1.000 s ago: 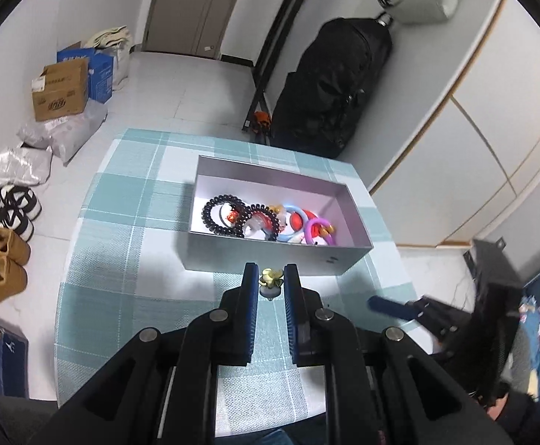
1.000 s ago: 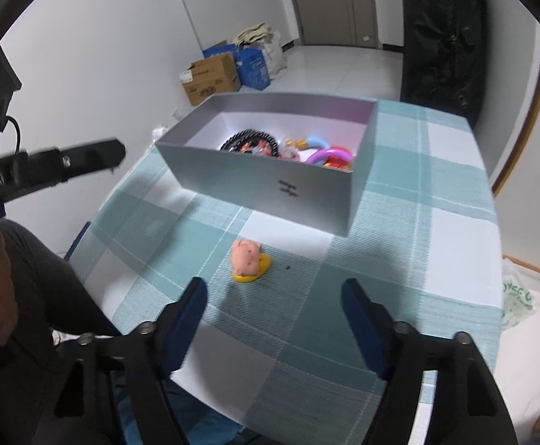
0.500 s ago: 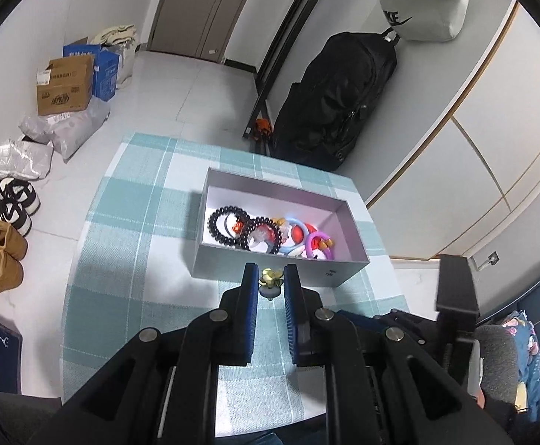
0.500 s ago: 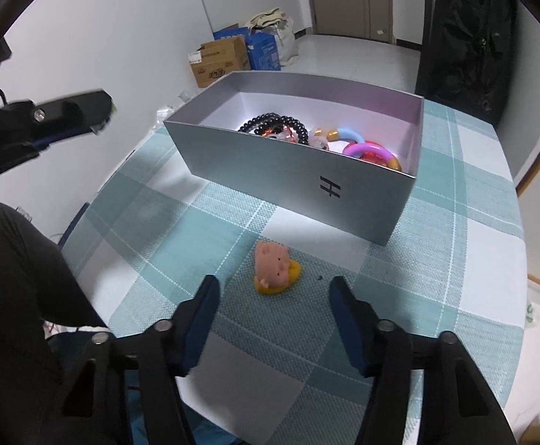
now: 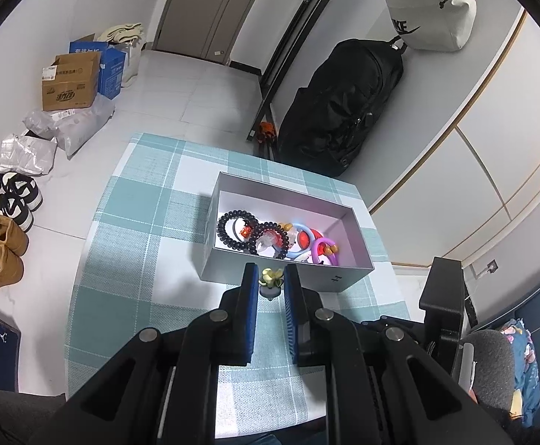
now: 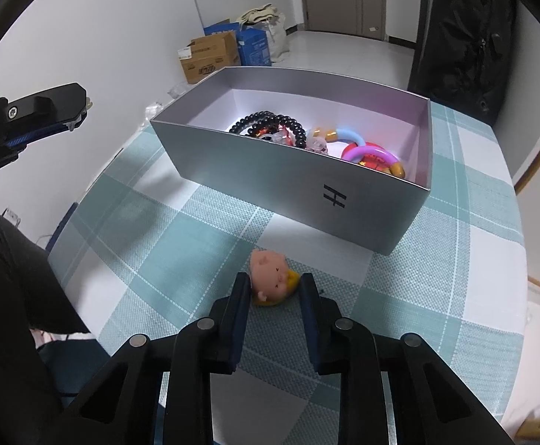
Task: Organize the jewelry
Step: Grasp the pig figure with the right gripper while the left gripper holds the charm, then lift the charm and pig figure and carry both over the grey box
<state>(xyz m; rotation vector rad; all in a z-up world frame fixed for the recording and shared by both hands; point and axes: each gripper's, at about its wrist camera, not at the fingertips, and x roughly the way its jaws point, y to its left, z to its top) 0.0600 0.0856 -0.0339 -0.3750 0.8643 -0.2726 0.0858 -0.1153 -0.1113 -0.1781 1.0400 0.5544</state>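
While right gripper (image 6: 274, 284) fingers just closed round pig charm (image 6: 270, 276) — left gripper (image 5: 272, 278) pinches flower charm (image 5: 271, 277).

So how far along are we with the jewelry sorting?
Done: black bead bracelets and coloured rings already lie in the grey box. In hand: the left gripper holds a small yellow flower piece; the right gripper jaws have just been closing around the pink pig-face charm on the checked cloth. Left: boxing both.
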